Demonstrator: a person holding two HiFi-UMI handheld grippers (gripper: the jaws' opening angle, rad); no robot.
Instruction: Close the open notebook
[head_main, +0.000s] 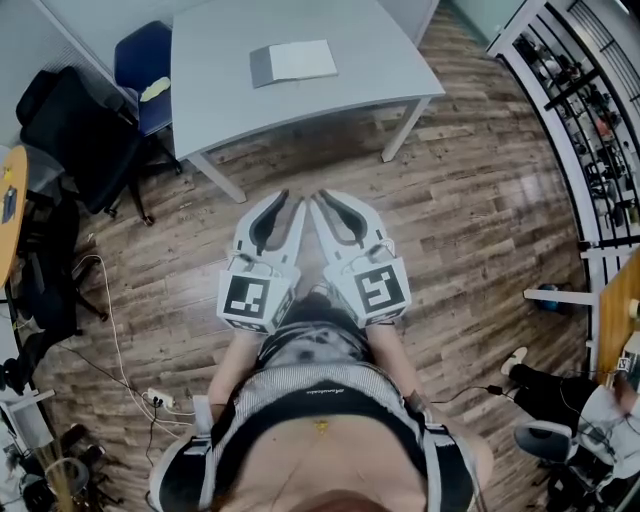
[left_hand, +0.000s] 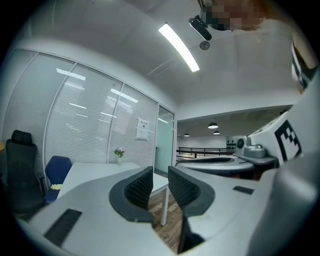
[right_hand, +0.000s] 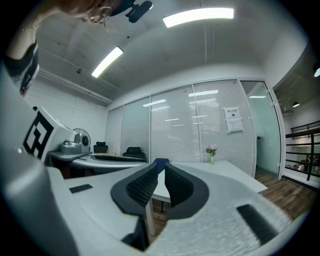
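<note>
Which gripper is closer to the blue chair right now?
Left. In the head view the left gripper is short of the table, on the blue chair's side; the right gripper is beside it, farther from the chair.

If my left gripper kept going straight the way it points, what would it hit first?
Probably the near edge of the table, across the floor; depth and height are hard to judge.

smooth matt grey tabletop (head_main: 380, 70); white paper notebook (head_main: 293, 62) pages; glossy wood-plank floor (head_main: 480, 200); left claw (head_main: 292, 203) and right claw (head_main: 325, 198) matt white plastic with ribbed dark pads (left_hand: 140, 187).
</note>
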